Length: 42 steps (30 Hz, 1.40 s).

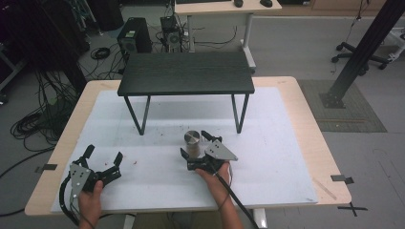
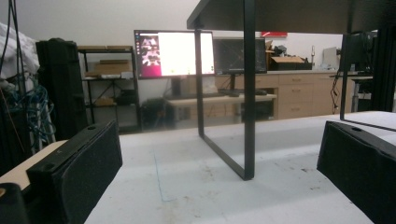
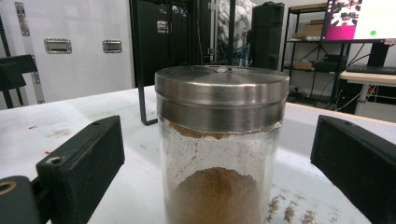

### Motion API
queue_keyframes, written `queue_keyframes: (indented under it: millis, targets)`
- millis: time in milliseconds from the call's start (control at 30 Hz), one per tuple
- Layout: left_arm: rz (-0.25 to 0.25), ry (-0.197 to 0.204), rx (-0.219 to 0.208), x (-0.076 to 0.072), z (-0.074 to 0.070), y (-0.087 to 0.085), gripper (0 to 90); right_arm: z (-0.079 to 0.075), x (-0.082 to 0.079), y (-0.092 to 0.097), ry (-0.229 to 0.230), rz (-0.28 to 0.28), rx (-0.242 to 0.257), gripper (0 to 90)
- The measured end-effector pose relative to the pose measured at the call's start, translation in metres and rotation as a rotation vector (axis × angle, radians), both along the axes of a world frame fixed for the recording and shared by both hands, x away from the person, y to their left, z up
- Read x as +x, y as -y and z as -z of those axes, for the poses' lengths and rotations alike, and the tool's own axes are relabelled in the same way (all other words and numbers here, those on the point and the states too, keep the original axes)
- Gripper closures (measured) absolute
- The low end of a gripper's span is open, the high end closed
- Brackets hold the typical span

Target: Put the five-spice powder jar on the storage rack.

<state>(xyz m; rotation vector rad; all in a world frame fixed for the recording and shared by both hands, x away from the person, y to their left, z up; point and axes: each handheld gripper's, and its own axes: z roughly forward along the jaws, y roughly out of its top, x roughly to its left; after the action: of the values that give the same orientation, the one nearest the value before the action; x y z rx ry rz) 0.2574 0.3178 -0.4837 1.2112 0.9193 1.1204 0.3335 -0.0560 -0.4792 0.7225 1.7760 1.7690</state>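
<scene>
A glass jar [image 3: 219, 149] with a metal lid [image 3: 222, 95], partly filled with brown powder, stands on the white tabletop [image 1: 286, 143], just in front of a small black shelf [image 1: 186, 72]. The right gripper [image 1: 198, 143] sits with its jaws spread wide on either side of the jar, not touching it. The grasp looks about to begin; closing and lifting remain. The left gripper [image 1: 102, 157] rests well apart near the table's front left, jaws open and empty, facing the shelf's leg [image 2: 249, 93].

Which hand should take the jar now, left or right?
Right. The right tool is open around the jar, jaws on either side. The left tool is open well off to the left.
</scene>
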Motion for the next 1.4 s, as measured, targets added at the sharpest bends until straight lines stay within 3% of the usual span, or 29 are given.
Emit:
queue_keyframes:
  millis: [267, 767, 1400]
  targets:
    - [0.000, 0.000, 0.000, -0.0001, 0.0000, 0.0001, 0.3, 0.0000, 0.0001, 0.0000, -0.001, -0.004, -0.001, 8.4]
    - [0.000, -0.002, 0.001, 0.0001, -0.0001, 0.0002, 0.3, -0.0002, 0.0000, -0.0006, -0.002, -0.011, -0.011, 42.7]
    - [0.000, -0.002, 0.003, 0.0002, -0.0001, 0.0004, 0.3, -0.0003, 0.0001, -0.0006, -0.002, -0.008, -0.012, 43.0]
